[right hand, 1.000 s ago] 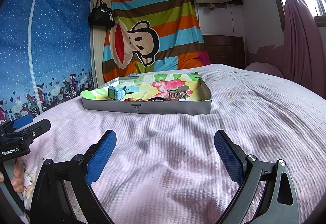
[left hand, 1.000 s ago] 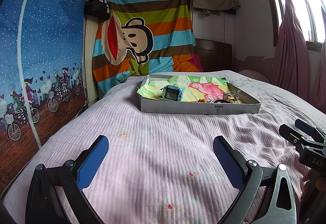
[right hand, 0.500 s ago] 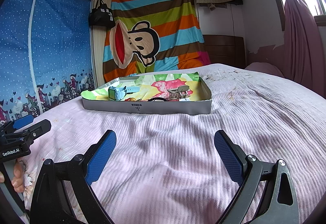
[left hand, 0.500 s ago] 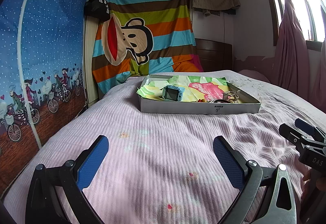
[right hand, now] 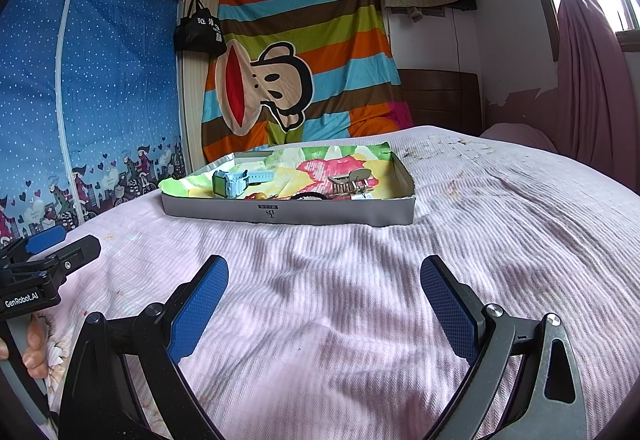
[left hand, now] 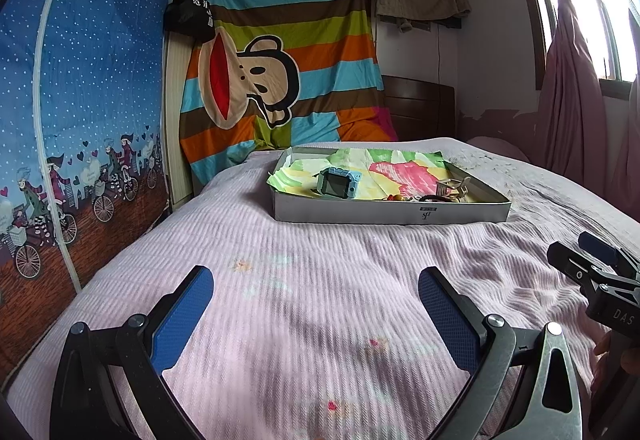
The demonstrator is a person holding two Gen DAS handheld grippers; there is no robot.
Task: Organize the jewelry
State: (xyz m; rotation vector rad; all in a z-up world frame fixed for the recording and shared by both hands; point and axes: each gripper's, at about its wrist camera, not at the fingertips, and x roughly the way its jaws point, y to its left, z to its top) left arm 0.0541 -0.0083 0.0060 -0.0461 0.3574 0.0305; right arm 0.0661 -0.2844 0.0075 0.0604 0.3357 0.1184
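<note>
**A:** Where does everything sit right now?

**B:** On the bed [right hand: 480, 240], under its pink ribbed cover, a shallow grey box [right hand: 320, 213] lies well beyond both tools. The left gripper [left hand: 316, 314] and the right gripper [right hand: 324, 304] hover low over the near part of the cover, each with its jaws spread wide and nothing between the blue pads.

**A:** And what's inside the box?

**B:** A bright patterned cloth [right hand: 320, 163] lines it. From largest down: a blue watch [right hand: 230, 183] at the left, a beige claw hair clip [right hand: 352, 181] at the right, a black elastic band [right hand: 308, 195] against the near wall between them, and a small orange-and-red trinket [right hand: 258, 195] just left of the band, too tiny to identify.

**A:** How would you expect them to handle?

**B:** All light, I'd guess. The watch body looks rigid and blocky, so its flat sides should suit the pads; the strap is floppy and would probably swing. The clip seems like hard, slick plastic, sprung, with thin teeth that might snap, so I'd take it across the solid back, not the teeth. The band is soft and lies flat, so pinching one strand risks catching the cloth too. The trinket looks hardest to take: small, rounded, likely to slip out.
</note>
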